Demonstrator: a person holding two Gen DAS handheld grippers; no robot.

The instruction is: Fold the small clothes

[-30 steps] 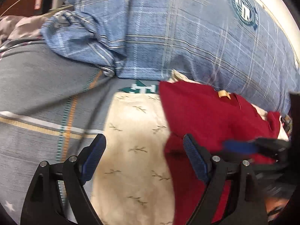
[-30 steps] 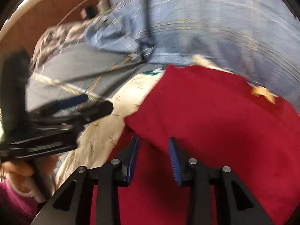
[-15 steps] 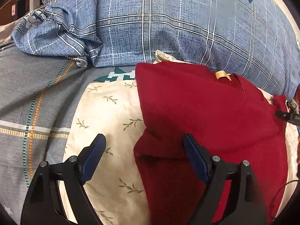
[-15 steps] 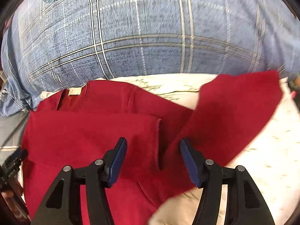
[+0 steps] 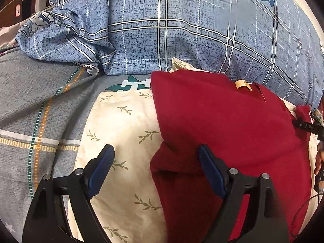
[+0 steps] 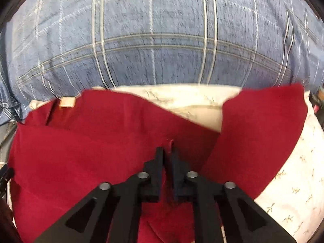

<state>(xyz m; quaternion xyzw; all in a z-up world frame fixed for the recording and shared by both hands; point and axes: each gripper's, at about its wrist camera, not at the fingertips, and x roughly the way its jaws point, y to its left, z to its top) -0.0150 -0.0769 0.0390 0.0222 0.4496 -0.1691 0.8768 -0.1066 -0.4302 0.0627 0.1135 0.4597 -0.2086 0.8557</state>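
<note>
My right hand-held gripper (image 6: 167,158), swung across from the left sleeve, is closing on the dark red knit top's (image 5: 222,121) right armpit fold atop the cream leaf-print pillow (image 5: 121,121) on the bed; my left hand-held gripper (image 5: 156,162) hovers apart, so the second sleeve fold comes next.
</note>
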